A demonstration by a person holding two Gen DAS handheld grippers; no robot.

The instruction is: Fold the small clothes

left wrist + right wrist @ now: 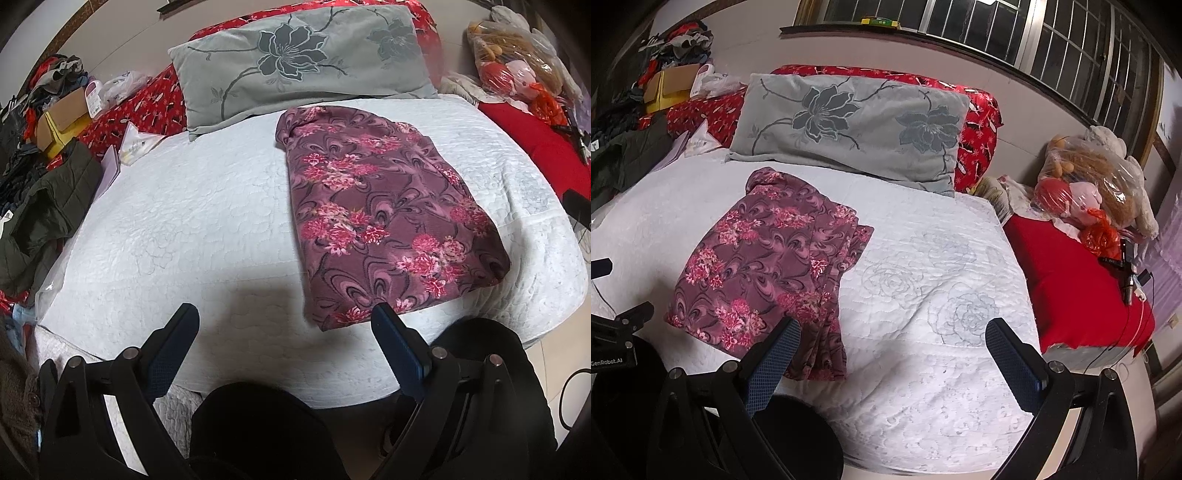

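Note:
A purple garment with pink flowers lies folded in a long rectangle on the white quilted bed. It also shows in the right wrist view, left of centre on the bed. My left gripper is open and empty, hovering above the bed's near edge, its right finger close to the garment's near end. My right gripper is open and empty, above the bed to the right of the garment's near corner. Part of the left gripper shows at the left edge of the right wrist view.
A grey flowered pillow lies at the head of the bed on a red patterned cover. A dark green jacket and piled boxes and clothes lie on the left. A red-covered stand with bagged plush toys stands at right.

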